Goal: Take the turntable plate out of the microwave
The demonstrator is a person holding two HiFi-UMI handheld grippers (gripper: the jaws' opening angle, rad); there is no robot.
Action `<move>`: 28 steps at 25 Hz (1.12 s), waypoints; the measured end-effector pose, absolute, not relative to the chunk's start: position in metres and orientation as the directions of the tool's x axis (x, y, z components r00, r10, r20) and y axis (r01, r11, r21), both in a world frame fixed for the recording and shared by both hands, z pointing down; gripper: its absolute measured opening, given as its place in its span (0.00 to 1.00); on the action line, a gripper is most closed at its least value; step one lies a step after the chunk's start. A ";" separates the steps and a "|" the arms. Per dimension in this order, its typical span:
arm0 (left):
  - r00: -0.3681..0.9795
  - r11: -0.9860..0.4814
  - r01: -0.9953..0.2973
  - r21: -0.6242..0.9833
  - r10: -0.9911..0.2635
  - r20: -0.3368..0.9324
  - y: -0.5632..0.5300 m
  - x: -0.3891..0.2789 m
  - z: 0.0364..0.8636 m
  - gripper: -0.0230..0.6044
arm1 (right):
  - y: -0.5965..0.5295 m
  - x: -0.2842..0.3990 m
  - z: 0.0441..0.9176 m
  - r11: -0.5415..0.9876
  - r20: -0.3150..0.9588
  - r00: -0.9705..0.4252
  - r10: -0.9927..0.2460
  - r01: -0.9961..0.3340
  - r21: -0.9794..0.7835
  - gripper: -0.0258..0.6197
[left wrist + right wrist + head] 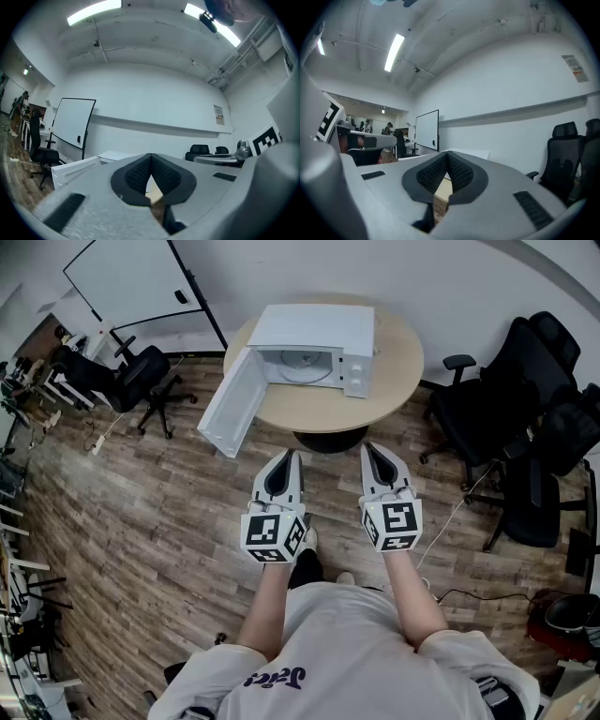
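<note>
A white microwave (319, 348) stands on a round wooden table (323, 404), its door (230, 404) swung wide to the left. Inside it the round glass turntable plate (307, 367) lies flat. My left gripper (289, 457) and right gripper (369, 448) are held side by side over the floor, well short of the table, both pointing level at the microwave. Both are shut with nothing between the fingers. In the left gripper view the microwave door (75, 169) shows past the closed left gripper (151, 156); in the right gripper view the right gripper (446, 155) is closed too.
Black office chairs (525, 427) crowd the right side of the table. Another black chair (141, 376) and a whiteboard (136, 282) stand at the left. Wooden floor (141, 521) lies between me and the table. Cables (450, 526) trail on the floor at right.
</note>
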State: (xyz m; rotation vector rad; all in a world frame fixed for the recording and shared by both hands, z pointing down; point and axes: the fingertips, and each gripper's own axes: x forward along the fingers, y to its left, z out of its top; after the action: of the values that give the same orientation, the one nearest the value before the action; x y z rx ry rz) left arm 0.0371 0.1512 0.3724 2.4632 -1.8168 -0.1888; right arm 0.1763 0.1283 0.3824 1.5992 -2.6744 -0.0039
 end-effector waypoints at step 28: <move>0.367 -0.359 -0.895 0.266 -0.930 -0.021 0.004 -0.029 0.390 0.06 | -0.004 0.098 0.385 0.443 0.030 -0.445 -0.895 -0.895 -0.058 0.07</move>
State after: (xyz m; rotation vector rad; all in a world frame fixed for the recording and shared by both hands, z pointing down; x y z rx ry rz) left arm -0.0294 0.0043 0.3901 2.4172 -1.6390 -0.2477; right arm 0.0979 -0.0037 0.3848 1.6572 -2.6733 0.1020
